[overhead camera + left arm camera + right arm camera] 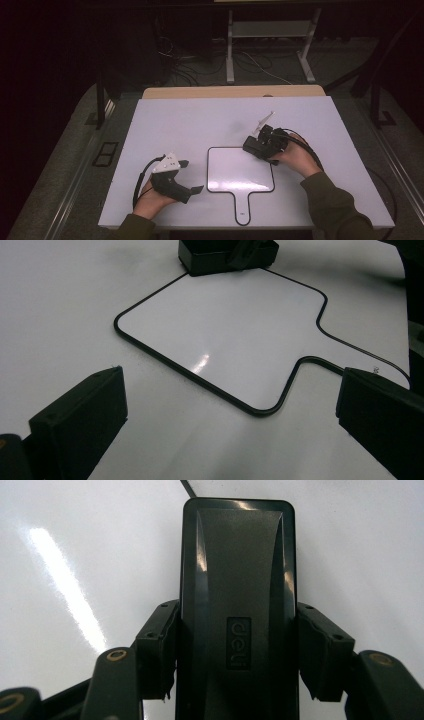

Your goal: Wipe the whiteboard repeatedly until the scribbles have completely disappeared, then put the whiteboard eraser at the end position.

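Observation:
A small whiteboard point(240, 170) with a black rim and a short handle lies on the white table point(175, 120); the left gripper view has it point(225, 325) ahead of the jaws. My right gripper point(256, 144) is shut on a black eraser point(251, 146) at the board's far right corner. In the right gripper view both pads point(160, 645) press the eraser's point(237, 580) long sides. The eraser point(227, 255) rests on the board's edge. My left gripper point(192, 176) lies left of the board, jaws wide apart point(232, 390) with nothing between them.
A wooden strip point(232, 91) runs along the table's far edge. Beyond it, metal frame legs point(230, 50) and loose cables point(185, 65) are on the dark floor. Black cables trail from both grippers.

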`<state>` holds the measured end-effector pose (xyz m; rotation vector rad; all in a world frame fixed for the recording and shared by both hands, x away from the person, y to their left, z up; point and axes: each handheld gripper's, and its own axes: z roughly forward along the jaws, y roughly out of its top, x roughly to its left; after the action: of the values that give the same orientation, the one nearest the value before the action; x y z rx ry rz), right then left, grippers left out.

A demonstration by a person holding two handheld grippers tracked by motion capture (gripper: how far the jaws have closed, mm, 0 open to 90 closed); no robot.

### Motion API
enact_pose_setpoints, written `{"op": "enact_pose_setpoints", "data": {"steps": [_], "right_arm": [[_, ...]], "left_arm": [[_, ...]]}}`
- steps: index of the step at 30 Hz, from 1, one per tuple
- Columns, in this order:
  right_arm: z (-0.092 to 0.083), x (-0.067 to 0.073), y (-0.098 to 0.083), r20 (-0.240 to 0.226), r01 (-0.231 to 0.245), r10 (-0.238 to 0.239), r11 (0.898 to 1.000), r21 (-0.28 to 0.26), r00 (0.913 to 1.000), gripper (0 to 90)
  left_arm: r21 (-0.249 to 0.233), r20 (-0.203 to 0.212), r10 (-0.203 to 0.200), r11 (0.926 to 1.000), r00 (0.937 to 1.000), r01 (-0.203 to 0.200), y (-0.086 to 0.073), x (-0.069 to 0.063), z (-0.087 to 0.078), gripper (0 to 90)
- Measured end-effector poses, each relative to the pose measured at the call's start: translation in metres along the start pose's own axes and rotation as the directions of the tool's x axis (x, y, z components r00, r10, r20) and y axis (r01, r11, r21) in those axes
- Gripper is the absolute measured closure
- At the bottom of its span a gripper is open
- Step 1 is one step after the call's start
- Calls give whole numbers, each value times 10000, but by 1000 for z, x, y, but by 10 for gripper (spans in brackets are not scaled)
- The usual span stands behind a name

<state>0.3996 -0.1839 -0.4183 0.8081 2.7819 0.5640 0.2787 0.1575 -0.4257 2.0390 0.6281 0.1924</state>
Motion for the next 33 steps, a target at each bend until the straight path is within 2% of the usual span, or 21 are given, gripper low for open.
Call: {"op": "enact_pose_setpoints", "data": {"steps": [4,9,12,13,15,16,23,33], "right_arm": [[-1,-1,-1,-212,-58,58,10000,-26,9998,389],[-7,-8,-6,-601,-465,438,9979,-457,9972,389],[-12,-11,-8,-669,-735,692,9952,-648,9954,389],[-14,-12,-9,-821,-879,820,9936,-709,9932,389],[-17,-14,-11,-811,-1008,943,9917,-799,9922,389],[-19,-15,-11,-1005,-1230,1138,9882,-910,9884,388],[-30,-20,-13,-1222,-1475,1303,9786,-1437,9839,388],[-39,-26,-9,-1389,-1702,1458,9681,-1837,9795,388]], "left_arm": [[4,8,1,10000,10000,-1,0,0,0,0],[0,1,-26,10000,10000,26,0,0,-1,0],[20,7,9,10000,10000,-9,0,0,0,0],[22,5,11,10000,10000,-11,0,0,-1,0],[36,8,29,10000,10000,-29,0,0,-1,0],[40,9,29,10000,10000,-29,0,0,-1,0],[80,33,40,10000,10000,-41,0,0,-1,0],[8,21,-9,10000,10000,9,0,0,-1,0]]}}
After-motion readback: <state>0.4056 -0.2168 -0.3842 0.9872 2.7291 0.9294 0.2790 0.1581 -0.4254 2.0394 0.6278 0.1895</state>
